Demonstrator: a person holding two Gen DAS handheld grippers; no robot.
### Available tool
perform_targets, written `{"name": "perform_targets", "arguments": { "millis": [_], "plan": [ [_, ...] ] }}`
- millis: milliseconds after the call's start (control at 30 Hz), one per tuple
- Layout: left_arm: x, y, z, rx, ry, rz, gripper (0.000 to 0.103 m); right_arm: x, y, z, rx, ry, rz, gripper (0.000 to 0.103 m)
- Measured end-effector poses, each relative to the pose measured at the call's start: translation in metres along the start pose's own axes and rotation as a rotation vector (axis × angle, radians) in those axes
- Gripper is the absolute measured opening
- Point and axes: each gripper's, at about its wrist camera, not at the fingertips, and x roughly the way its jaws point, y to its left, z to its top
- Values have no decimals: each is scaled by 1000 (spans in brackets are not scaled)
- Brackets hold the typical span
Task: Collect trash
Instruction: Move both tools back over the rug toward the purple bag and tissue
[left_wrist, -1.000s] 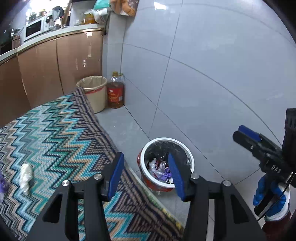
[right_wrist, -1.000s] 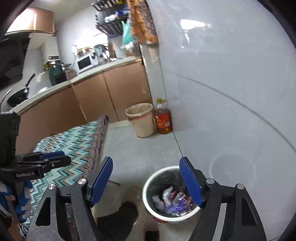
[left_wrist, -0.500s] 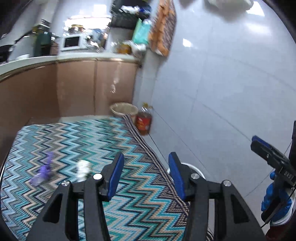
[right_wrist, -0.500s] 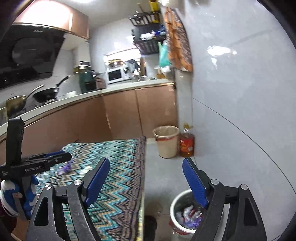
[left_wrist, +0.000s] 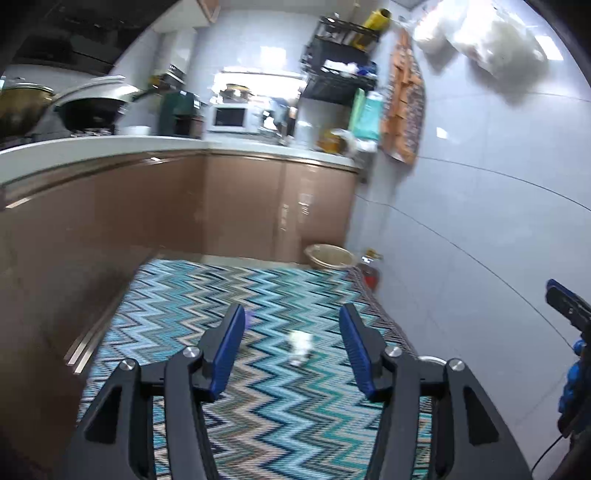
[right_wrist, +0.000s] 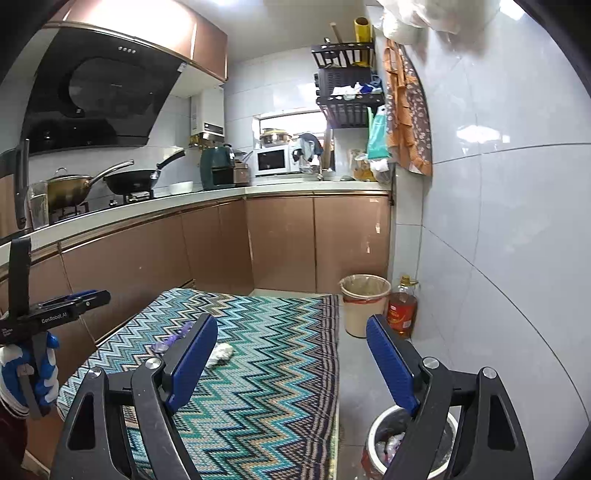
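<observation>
two grippers, left (left_wrist: 291, 350) and right (right_wrist: 291, 360), both empty; left jaws opening. on the rug (right_wrist: 258, 387) a white wad (right_wrist: 221, 352) lies lengthwise toward the cabinets (right_wrist: 280, 243), purple scrap (right_wrist: 173, 339) beside it.

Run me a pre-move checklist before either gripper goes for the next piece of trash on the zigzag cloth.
1. Left gripper empty: ok, jaws opening, nothing between them.
2. Right gripper empty: ok, nothing between its jaws.
3. Crumpled white paper wad reachable: ok, it lies loose on the blue zigzag-patterned cloth, ahead of the left gripper.
4. Purple plastic wrapper located: ok in the right wrist view; mostly hidden behind a finger in the left.
5. White-rimmed red trash bin ready: ok, open, trash inside, on the floor beside the cloth.
6. Room left in the bin: cannot tell.
</observation>
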Motion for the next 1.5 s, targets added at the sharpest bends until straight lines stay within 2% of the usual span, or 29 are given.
{"name": "perform_targets", "arguments": {
  "millis": [200, 300, 533, 933, 1500],
  "plan": [
    [-16, 27, -1, -3, -49, 100, 53, 9, 18, 2, -23, 11, 21, 82],
    [-21, 33, -5, 9, -82, 177, 54, 13, 24, 2, -30, 10, 27, 82],
    [-19, 49, -13, -9, -79, 227, 57, 27, 29, 0, -21, 23, 36, 83],
    [5, 73, -36, -52, -2, 225, 57, 58, 30, -4, -7, 73, 45, 83],
    [43, 91, -47, -83, 82, 196, 57, 98, 32, -4, 1, 127, 66, 83]
  ]
}}
